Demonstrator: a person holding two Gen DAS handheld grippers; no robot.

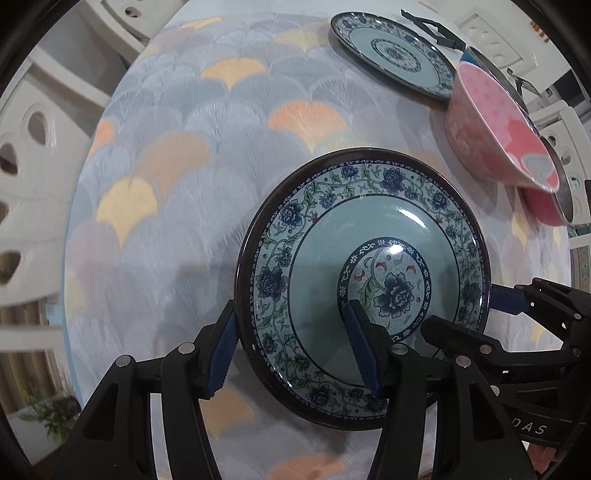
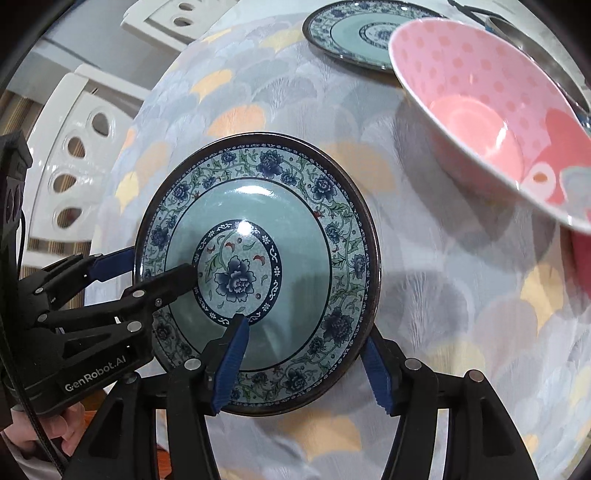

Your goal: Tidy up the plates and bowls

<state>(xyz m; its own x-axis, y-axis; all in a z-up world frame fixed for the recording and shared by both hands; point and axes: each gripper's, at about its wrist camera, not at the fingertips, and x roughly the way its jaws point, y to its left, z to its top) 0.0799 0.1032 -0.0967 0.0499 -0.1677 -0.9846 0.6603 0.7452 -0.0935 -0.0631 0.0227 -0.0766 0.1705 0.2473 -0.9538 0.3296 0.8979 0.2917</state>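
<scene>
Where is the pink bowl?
The pink bowl sits at the upper right of both views, on the tablecloth, just in front of the far plate and up and right of the near plate.

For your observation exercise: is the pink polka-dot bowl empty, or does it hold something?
Empty. The right wrist view looks into the pink bowl, showing only bare glazed pink bottom and dotted walls.

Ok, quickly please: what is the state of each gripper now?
Left gripper: closed on the floral plate, at its rim.
Right gripper: open, the plate's rim between its jaws.
</scene>
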